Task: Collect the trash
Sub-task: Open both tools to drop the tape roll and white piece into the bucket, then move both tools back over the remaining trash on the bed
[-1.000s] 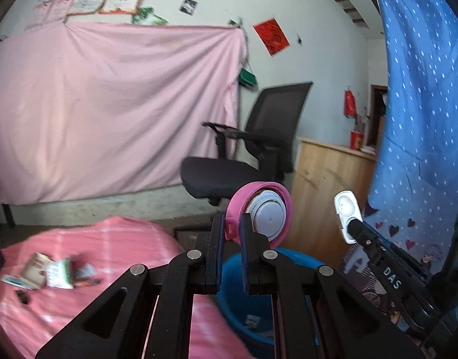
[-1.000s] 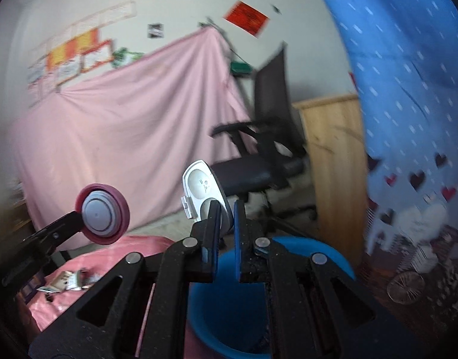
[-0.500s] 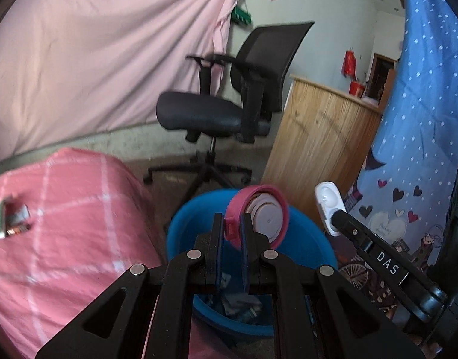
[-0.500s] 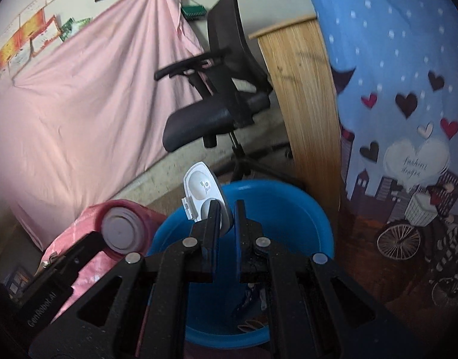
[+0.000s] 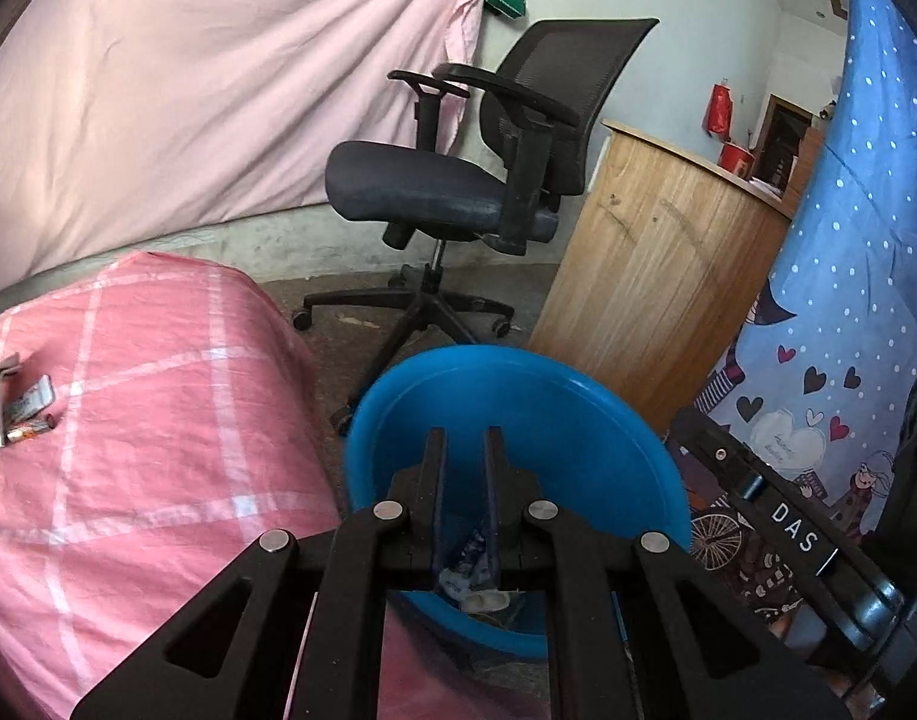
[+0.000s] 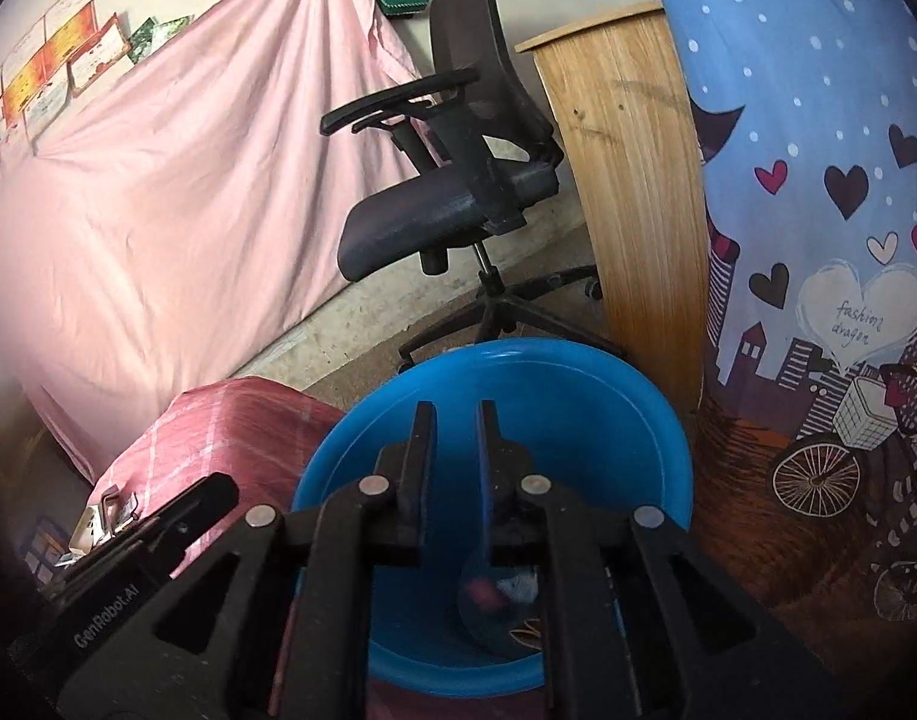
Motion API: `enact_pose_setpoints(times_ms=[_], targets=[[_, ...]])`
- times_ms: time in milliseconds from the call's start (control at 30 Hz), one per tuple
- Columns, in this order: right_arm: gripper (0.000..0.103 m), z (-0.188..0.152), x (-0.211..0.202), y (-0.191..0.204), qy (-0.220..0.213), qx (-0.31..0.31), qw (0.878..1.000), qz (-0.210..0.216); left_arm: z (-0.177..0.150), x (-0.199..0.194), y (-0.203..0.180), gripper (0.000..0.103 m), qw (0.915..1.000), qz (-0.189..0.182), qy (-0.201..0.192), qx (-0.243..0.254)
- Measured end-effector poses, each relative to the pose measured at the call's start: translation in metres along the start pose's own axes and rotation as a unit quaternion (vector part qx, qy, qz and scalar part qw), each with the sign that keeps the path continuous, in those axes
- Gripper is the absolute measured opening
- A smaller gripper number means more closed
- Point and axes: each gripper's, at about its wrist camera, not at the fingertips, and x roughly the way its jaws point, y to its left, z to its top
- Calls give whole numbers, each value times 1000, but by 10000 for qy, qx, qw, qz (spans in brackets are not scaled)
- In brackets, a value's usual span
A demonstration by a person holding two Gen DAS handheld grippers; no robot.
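Tools: two; our left tool (image 5: 461, 450) shows a narrow gap with nothing in it; our right tool (image 6: 455, 420) has just been opening its jaws, nothing between them; both hang over the basin
Basin: one blue basin (image 5: 518, 372), just beside the counter (image 5: 158, 420); wrappers (image 5: 467, 576) at its bottom, too jumbled to count
Done: we judge this drop finished
Left: one small heap of trash (image 5: 14, 402) on the counter; three pieces or so
Beyond: one office chair (image 5: 458, 192)

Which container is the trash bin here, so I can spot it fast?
Start at the black office chair and drop to the floor in front of it. The blue bin stands there, beside the pink checked cover: the only round, bright blue open tub.
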Motion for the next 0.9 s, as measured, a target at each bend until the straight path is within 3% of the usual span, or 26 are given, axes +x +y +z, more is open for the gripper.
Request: enact_pose_setpoints(times_ms=[167,300,467,567,633,667,733,800,900], targets=[[32,1,-6,13,-232,-217,9994,107,5,-19,15,8,9996,105,-201,-155],[45,2,-13,32,-499,-473,9973,268,9,-38,28,10,9985,269,-430,-206],[62,3,-24,57,-859,-748,9924,473,12,-66,49,22,9955,525,-738,-281],[79,3,-32,73,-1093,-873,9882,623,11,-86,65,35,9921,712,-964,-375],[88,3,-38,84,-1283,-951,9846,716,11,-101,77,54,9885,873,-1137,-473],[94,2,-40,89,-1360,-984,9829,762,10,-108,82,59,9868,939,-1215,-516],[101,1,-45,97,-1504,-1044,9794,847,7,-124,95,85,9815,1139,-1415,-602],[103,-1,-49,107,-1634,-1106,9757,948,4,-139,105,96,9740,1387,-1671,-651],[103,-5,-52,121,-1826,-1209,9701,1045,-2,-158,118,100,9651,1620,-1963,-626]])
